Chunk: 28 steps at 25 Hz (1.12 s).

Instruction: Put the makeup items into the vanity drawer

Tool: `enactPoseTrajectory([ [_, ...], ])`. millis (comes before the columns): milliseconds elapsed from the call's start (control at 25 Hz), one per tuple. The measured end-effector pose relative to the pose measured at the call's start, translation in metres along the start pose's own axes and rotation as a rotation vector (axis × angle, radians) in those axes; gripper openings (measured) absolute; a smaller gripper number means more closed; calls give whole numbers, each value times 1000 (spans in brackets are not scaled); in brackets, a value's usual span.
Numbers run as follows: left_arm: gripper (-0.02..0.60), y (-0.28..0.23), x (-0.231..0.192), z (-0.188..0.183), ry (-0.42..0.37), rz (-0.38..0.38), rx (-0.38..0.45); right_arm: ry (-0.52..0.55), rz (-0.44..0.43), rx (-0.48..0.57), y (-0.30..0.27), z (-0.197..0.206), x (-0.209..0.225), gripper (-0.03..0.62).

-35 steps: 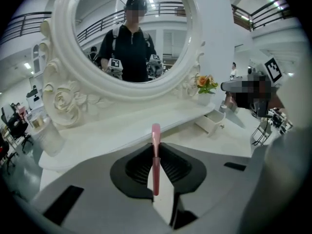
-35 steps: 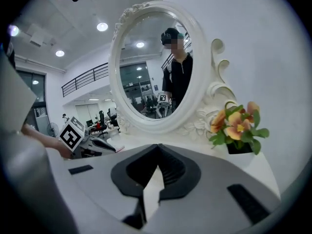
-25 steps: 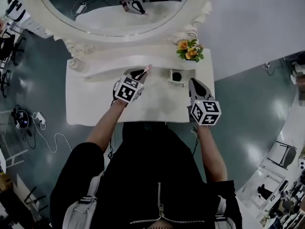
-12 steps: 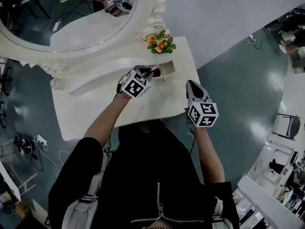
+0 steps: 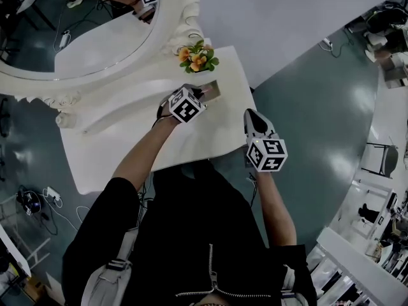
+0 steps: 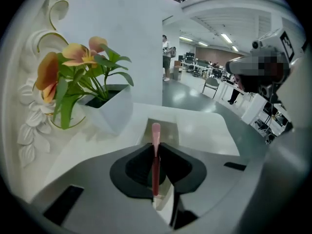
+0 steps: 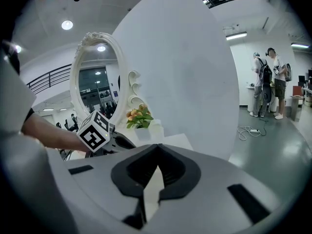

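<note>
A slim pink makeup stick (image 6: 155,152) is clamped lengthwise in my left gripper (image 6: 156,156), its pale tip (image 6: 155,129) poking out past the jaws. The left gripper (image 5: 199,94) hovers over the small open drawer (image 5: 215,92) set in the white vanity top, just below the flower pot. That drawer (image 6: 169,130) lies straight ahead of the stick's tip. My right gripper (image 5: 250,115) hangs off the vanity's right front edge, shut with nothing in it (image 7: 158,149). What lies inside the drawer is hidden.
A white pot of orange flowers (image 5: 196,56) stands at the vanity's back right corner, close beside the drawer. An oval mirror (image 5: 83,30) in a carved white frame rises behind. The vanity top (image 5: 127,145) is bare at the left. People stand far off in the room (image 7: 270,82).
My left gripper has carried the pink stick rightward, from the middle of the vanity to over the drawer by the flowers. The head view has swung. The right gripper has stayed at the edge.
</note>
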<state>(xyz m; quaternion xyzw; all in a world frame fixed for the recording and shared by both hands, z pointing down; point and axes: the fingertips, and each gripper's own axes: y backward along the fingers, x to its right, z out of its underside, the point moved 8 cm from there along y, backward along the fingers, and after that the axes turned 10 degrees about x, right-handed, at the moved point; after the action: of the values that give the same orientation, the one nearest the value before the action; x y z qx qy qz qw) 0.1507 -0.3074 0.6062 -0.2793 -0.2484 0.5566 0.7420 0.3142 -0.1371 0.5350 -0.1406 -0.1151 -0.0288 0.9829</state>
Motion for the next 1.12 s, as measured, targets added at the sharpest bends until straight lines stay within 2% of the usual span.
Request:
enactPoseTrajectory([
  [280,66,0,-1,4,33,-9,-1,11,-20,-11,-4,-3,3,6],
  [400,87,5,-2,6,53,-16,10,12,-37,-13,-8,-4,0,6],
  [520,69,15,-4,6,74,-38,35,17,-63,-13,-13,-5,-7,6],
  [640,34,31,-7,7,116,-75,88,27,-99,-22,-21,-6,-14,6],
  [840,25,71,-19,18,178,-154,162,59,-160,-18,-41,-13,-38,6],
  [1120,23,149,-40,52,270,-292,238,109,-280,18,-75,-28,-103,3],
])
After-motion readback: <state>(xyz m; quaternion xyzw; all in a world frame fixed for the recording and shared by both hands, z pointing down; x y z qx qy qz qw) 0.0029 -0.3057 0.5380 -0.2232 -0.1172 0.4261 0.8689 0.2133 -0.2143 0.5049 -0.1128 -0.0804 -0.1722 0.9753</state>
